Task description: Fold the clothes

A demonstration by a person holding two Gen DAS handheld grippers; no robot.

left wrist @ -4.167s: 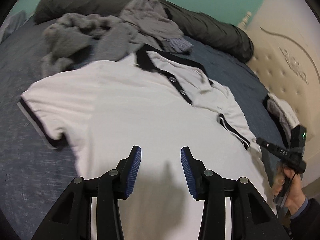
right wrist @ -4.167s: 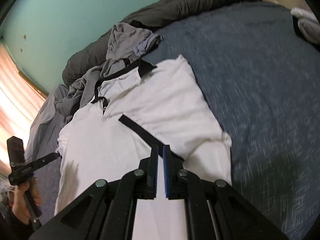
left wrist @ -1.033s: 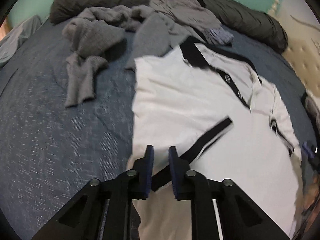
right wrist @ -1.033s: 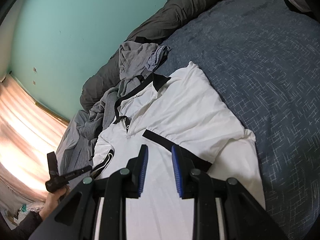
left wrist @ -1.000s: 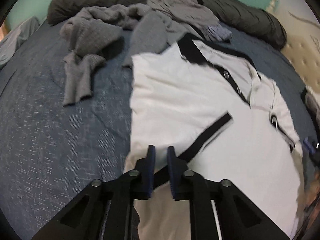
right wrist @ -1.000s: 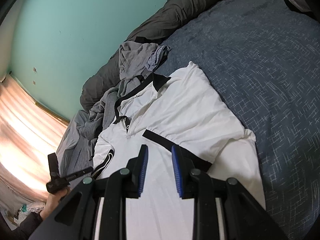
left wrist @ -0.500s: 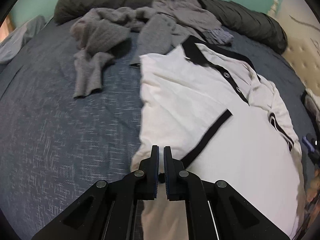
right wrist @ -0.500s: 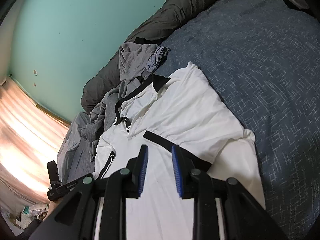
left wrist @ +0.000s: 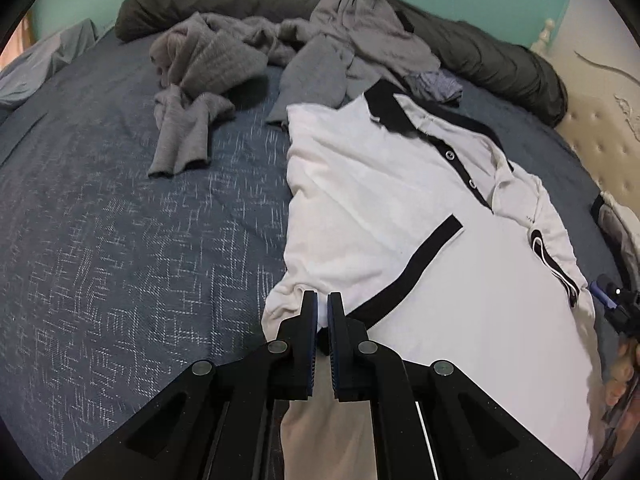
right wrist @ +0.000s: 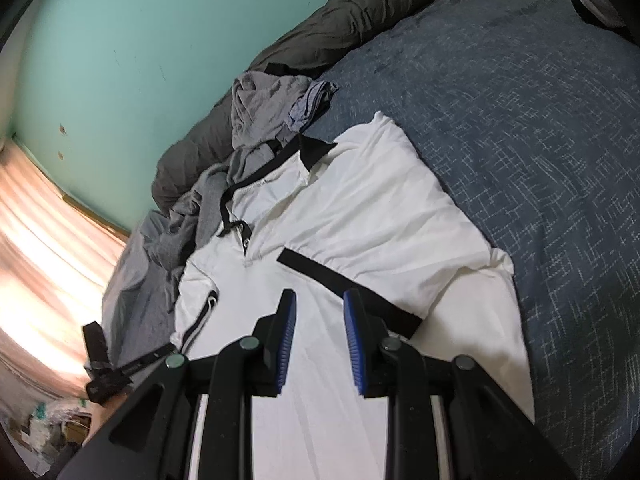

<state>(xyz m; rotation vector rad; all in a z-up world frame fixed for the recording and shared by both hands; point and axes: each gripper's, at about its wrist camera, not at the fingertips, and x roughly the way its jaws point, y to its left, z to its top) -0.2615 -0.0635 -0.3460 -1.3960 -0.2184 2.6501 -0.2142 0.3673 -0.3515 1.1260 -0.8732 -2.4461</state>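
A white polo shirt [left wrist: 380, 200] with a black collar lies on the blue bedcover [left wrist: 120, 240], collar towards the wall. One sleeve is folded over its chest, and the sleeve's black cuff band [left wrist: 424, 256] runs down to my left gripper [left wrist: 322, 300]. That gripper is shut, its tips at the shirt's edge by the band's end; no cloth shows between the pads. In the right wrist view the shirt [right wrist: 360, 208] and band [right wrist: 344, 286] lie under my right gripper [right wrist: 320, 300]. It hovers open, with nothing between its fingers.
A pile of grey clothes [left wrist: 224, 64] lies beyond the collar, in front of a rolled dark duvet [left wrist: 500, 68]. A cream padded headboard [left wrist: 600, 120] is at the right. A person's hand [left wrist: 622, 380] shows at the right edge. Bare bedcover spreads left of the shirt.
The sleeve that lay spread out now lies folded over the chest. My left gripper's jaws have gone from a narrow gap to shut. The right gripper has stayed where it was.
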